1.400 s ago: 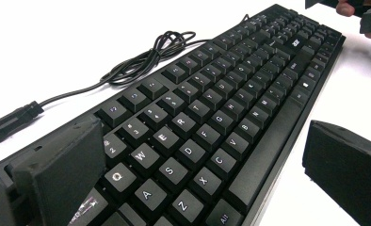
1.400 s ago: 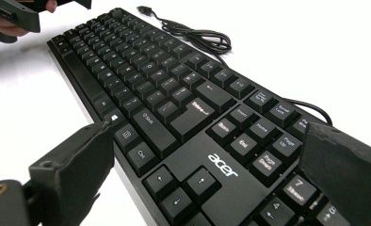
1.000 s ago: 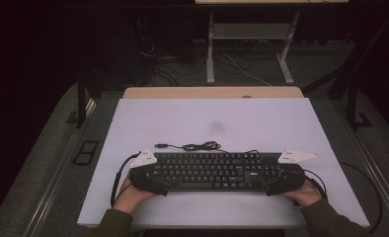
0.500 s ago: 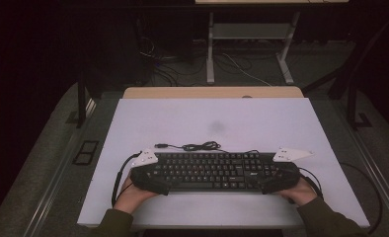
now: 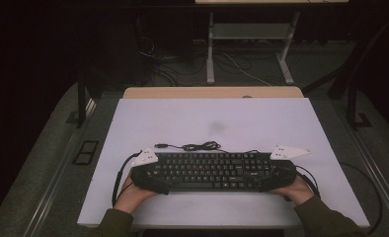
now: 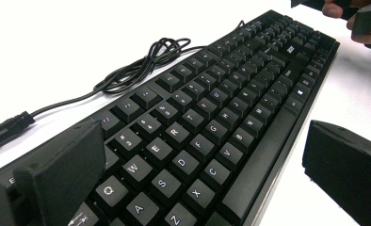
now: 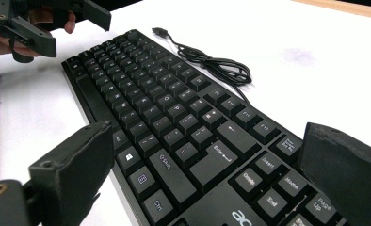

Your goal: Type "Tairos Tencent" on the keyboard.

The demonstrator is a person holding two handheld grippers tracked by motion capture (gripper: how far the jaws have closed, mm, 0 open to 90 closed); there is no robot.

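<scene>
Jaws of both grippers are being held spread wide, one pair straddling each end of the black keyboard [image 5: 213,171] without visibly pinching it. At the left end, the left gripper [image 6: 197,174] is being kept with one jaw over the far edge by the number row and the other jaw off the near edge, above the white surface [image 5: 192,123]. At the right end, the right gripper [image 7: 207,183] is being positioned likewise, one jaw beside the near edge and the other behind the navigation keys. The keyboard is being left lying flat, parallel to the near edge of the surface, with its coiled cable [image 5: 198,146] trailing just behind it.
</scene>
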